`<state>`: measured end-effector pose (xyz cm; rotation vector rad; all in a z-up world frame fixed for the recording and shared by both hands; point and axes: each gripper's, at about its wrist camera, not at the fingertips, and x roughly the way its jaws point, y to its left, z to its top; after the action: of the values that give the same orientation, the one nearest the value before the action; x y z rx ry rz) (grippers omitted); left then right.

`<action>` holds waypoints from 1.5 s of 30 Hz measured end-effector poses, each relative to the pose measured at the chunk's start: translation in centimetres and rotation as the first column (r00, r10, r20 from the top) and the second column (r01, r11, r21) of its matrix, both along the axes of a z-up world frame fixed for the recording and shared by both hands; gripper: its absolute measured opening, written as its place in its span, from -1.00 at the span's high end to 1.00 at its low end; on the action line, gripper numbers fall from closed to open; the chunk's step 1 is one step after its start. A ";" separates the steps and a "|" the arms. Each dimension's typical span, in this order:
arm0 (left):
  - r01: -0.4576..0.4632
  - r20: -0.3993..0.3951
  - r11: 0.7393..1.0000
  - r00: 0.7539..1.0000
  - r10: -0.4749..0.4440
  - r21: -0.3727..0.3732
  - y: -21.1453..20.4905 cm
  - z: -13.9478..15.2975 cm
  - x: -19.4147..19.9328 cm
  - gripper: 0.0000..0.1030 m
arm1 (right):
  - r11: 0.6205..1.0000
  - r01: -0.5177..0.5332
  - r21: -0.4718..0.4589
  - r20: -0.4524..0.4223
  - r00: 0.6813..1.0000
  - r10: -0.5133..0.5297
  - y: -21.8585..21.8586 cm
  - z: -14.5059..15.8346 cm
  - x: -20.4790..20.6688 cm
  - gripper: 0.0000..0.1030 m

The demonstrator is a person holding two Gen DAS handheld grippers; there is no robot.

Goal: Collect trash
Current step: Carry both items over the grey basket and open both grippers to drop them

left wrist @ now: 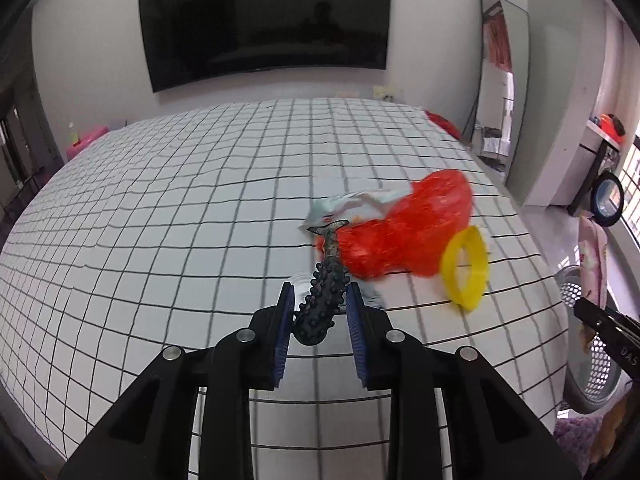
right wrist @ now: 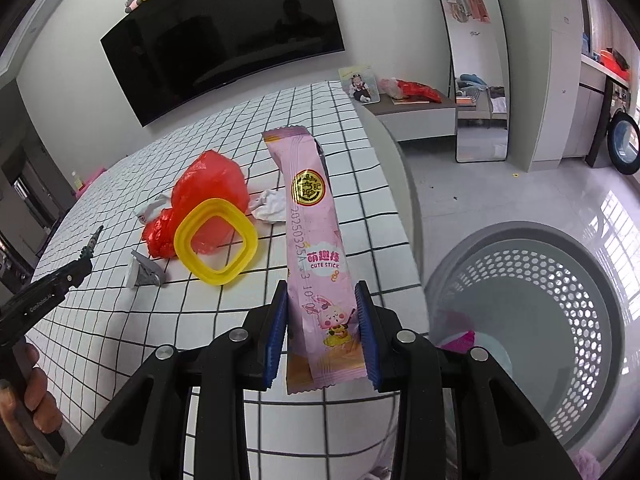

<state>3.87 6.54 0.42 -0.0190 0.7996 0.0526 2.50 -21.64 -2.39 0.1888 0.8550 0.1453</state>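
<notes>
Presently, a dark knobbly fish-shaped toy (left wrist: 324, 300) is held between the blue pads of the left claw (left wrist: 320, 304), its tail pointing toward 12 o'clock over the grid-patterned table (left wrist: 160, 220). Just beyond the tail, at about 1 o'clock, a crumpled red plastic bag (left wrist: 404, 228) is seen, with a pale torn wrapper (left wrist: 344, 208) touching its left edge and a yellow ring (left wrist: 466, 268) leaning against it at 2 o'clock. In the right wrist view, a long pink snack wrapper (right wrist: 316, 240) is clamped by the right claw (right wrist: 324, 312) and stands toward 12 o'clock. A grey perforated basket (right wrist: 560, 308) is seen on the floor at 3 o'clock, beside the table edge. At 10 o'clock the red bag, yellow ring, a crumpled white paper (right wrist: 270, 206) and a small grey scrap (right wrist: 146, 270) are spread on the table.
</notes>
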 end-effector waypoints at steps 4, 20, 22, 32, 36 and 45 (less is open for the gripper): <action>0.126 0.020 0.992 0.992 -0.125 -0.023 -5.4 1.1 -0.1 0.49 | 0.997 0.076 -0.008 0.006 0.997 -0.076 -3.6 0.3 -1.3 0.37; 0.509 -0.059 0.858 0.856 -0.513 -0.071 -25.7 -1.8 1.0 0.49 | 0.945 0.324 -0.050 -0.062 0.943 -0.327 -16.9 -2.7 -5.2 0.37; 0.523 -0.082 0.849 0.846 -0.527 -0.074 -27.1 -2.7 1.1 0.49 | 0.942 0.332 -0.047 -0.079 0.939 -0.335 -17.8 -3.5 -5.4 0.37; 0.558 -0.156 0.827 0.813 -0.561 -0.066 -30.7 -5.3 1.6 0.47 | 0.935 0.351 -0.044 -0.131 0.926 -0.354 -20.5 -5.6 -6.0 0.36; 0.563 -0.160 0.824 0.810 -0.564 -0.058 -31.4 -5.5 1.4 0.47 | 0.936 0.348 -0.047 -0.142 0.925 -0.351 -20.8 -6.1 -6.2 0.36; 0.567 -0.144 0.823 0.812 -0.566 -0.037 -31.9 -5.0 0.8 -0.03 | 0.929 0.367 -0.038 -0.116 0.922 -0.369 -21.3 -5.8 -6.8 -0.02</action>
<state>4.64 -25.40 -4.59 0.2365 0.9280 -0.5202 -4.27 -42.97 -8.18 0.3431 0.9267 -0.2288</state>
